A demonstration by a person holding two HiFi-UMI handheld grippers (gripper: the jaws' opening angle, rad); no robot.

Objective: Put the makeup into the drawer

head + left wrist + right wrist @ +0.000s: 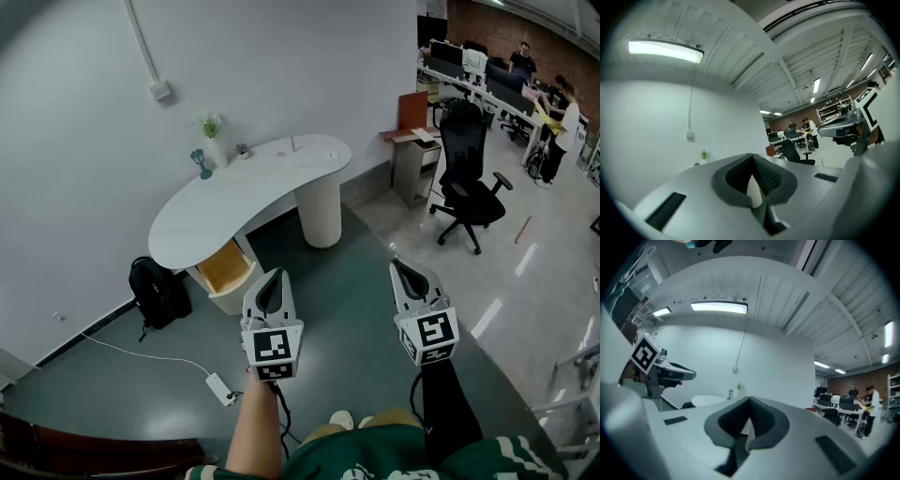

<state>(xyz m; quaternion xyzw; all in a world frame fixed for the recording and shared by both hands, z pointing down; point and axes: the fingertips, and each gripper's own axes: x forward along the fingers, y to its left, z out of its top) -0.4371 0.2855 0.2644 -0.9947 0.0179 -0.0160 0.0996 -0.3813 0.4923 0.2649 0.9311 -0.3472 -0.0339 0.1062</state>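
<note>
A white curved vanity table (246, 190) stands against the wall, some way ahead of both grippers. Beneath its left end a drawer (226, 267) with a wood-coloured inside stands pulled out. On the tabletop are a small blue item (199, 161), a tiny pinkish item (243, 150) and a thin stick-like item (292, 143); they are too small to identify. My left gripper (271, 278) (752, 161) is held level in the air, shut and empty. My right gripper (405, 270) (750, 404) is level beside it, pads together with nothing between them.
A white vase with a plant (212, 139) stands at the table's back edge. A black backpack (159, 292) leans on the wall, with a power strip (221, 388) and cable on the floor. A black office chair (469, 192), a small cabinet (415, 167) and staffed desks (497, 84) lie to the right.
</note>
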